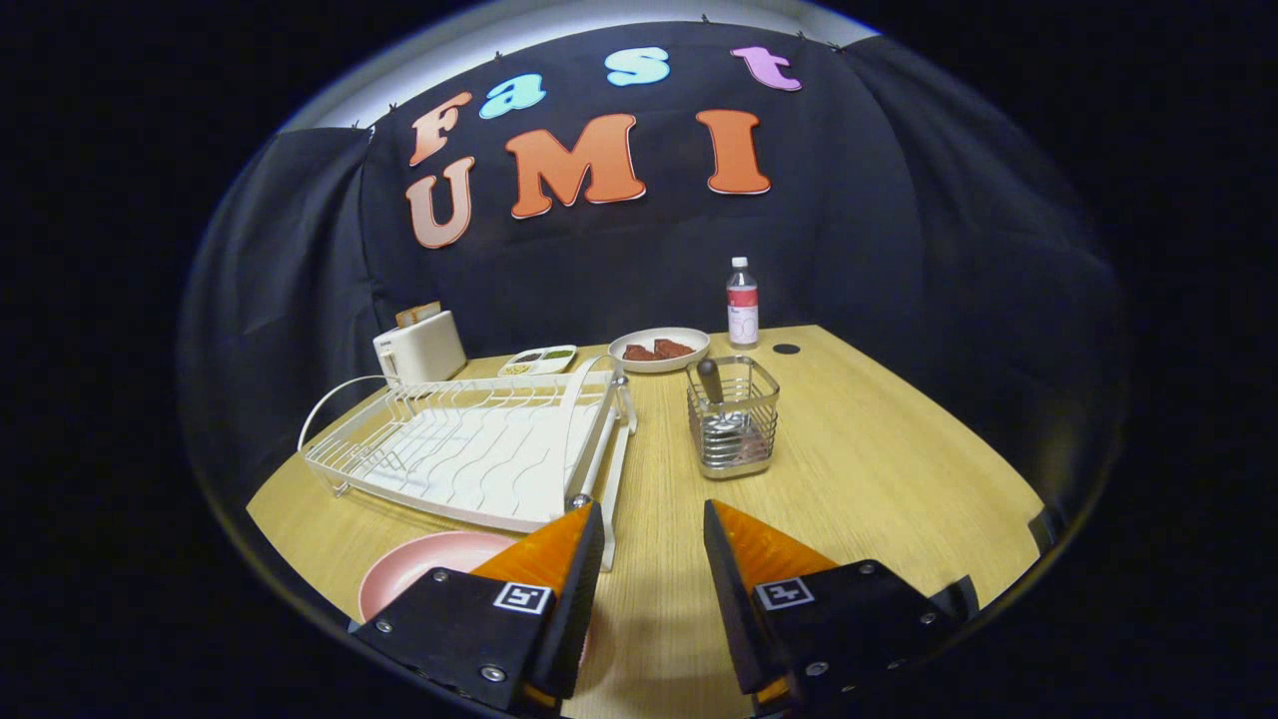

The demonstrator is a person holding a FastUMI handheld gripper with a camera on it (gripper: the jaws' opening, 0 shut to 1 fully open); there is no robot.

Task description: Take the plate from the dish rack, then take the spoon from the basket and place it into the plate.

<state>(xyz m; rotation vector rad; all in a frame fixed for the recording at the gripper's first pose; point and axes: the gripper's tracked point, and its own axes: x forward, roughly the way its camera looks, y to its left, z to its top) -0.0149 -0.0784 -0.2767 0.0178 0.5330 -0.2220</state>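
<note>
- A light wood table (pixel 879 469) stands in a booth hung with black cloth, and everything lies on that one surface.
- Nearest, the gripper (pixel 654 529) hovers above the table's near edge with its fingers spread apart and nothing between them, only bare wood showing in the gap.
- It looks forward and somewhat downward over the table, roughly level, the two fingers pointing toward the gap between rack and basket.
- The pink plate (pixel 424 564) lies flat on the table just under and beside the left finger, partly hidden by it, and in front of the dish rack (pixel 469 454).
- The white rack holds no dishes, so I judge the first step done; the spoon step is now in hand.
- Beyond the fingers and slightly to the right stands the wire basket (pixel 732 417), with the spoon (pixel 711 384) upright inside, its dark end above the rim.
- The next move likely calls for reaching forward, coming down over the basket and closing on that exposed end without catching the wires.
- Farther back sit a toaster (pixel 419 347), a small divided tray (pixel 539 359), a bowl of food (pixel 659 350) and a bottle (pixel 742 303).
</note>
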